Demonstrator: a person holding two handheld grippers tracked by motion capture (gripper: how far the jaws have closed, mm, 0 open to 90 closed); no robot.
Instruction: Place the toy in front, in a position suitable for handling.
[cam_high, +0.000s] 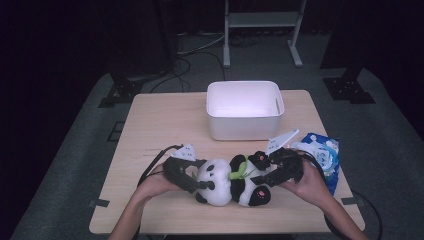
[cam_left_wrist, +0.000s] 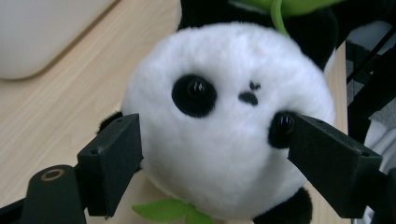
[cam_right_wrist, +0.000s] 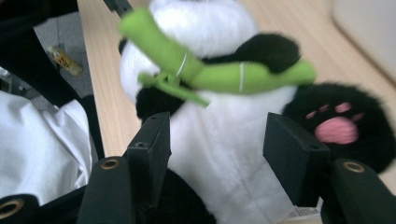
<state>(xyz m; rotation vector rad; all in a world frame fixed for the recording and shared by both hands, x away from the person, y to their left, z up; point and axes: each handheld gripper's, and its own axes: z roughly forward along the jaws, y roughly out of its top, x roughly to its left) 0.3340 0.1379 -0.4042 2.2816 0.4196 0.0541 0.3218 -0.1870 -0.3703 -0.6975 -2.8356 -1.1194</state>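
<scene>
A plush panda (cam_high: 232, 182) lies on the wooden table (cam_high: 160, 125) near its front edge, head to the left, with a green bamboo stalk (cam_high: 239, 170) across its chest. My left gripper (cam_high: 202, 186) reaches in from the left. Its jaws flank the white head (cam_left_wrist: 224, 140), resting against the fur without squeezing it. My right gripper (cam_high: 260, 179) comes in from the right. Its jaws stand open on either side of the white belly (cam_right_wrist: 219, 154), just below the bamboo stalk (cam_right_wrist: 224, 74) and beside a black paw with pink pads (cam_right_wrist: 341, 126). A hand holds each gripper.
A white rectangular bin (cam_high: 245, 127) stands at the table's far middle, just behind the panda. A blue and white packet (cam_high: 325, 155) lies at the right edge, close to my right hand. Bare wood stretches to the left.
</scene>
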